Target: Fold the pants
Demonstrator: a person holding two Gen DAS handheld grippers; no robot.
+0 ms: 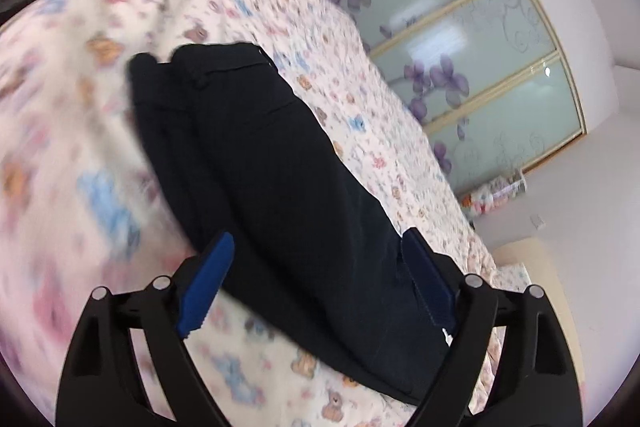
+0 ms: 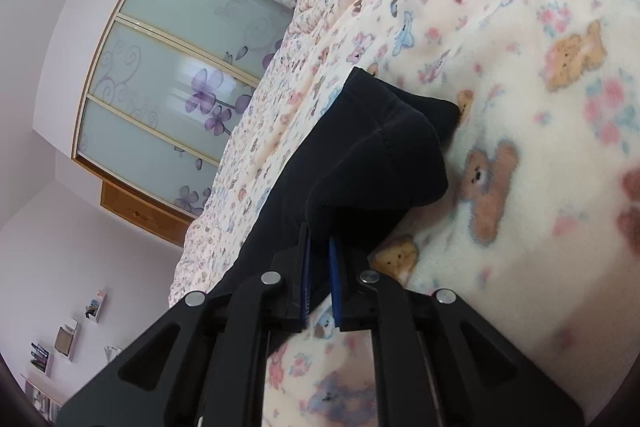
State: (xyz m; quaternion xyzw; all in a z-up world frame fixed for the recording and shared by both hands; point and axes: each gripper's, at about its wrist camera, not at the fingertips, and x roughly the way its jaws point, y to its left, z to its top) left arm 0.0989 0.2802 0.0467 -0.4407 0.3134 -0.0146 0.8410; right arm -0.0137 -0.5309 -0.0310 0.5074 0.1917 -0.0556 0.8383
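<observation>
A bedroom with frosted wardrobe doors [image 1: 472, 59] painted with purple flowers, and a bed under a cream teddy-bear blanket [image 2: 520, 107]: on it lie dark pants [image 1: 280, 163], stretched lengthwise with the waistband at the far end in the left wrist view. The left gripper [image 1: 318, 267] hangs wide open over the near end of the pants, its blue pads on either side of the cloth and gripping nothing; that view is blurred on its left side. The right gripper [image 2: 319, 259] is nearly closed, and dark fabric passes between its pads, so it appears to be pinching an edge of the pants, where a leg end bunches up in a raised fold just ahead of it. The pants look already doubled leg on leg, so the work seems to be at the lengthwise fold, hem toward waistband. The next move likely calls for the left gripper to close on the near edge opposite the right one, then for both to lift together and carry that end evenly toward the waistband, keeping the layers from sliding.
</observation>
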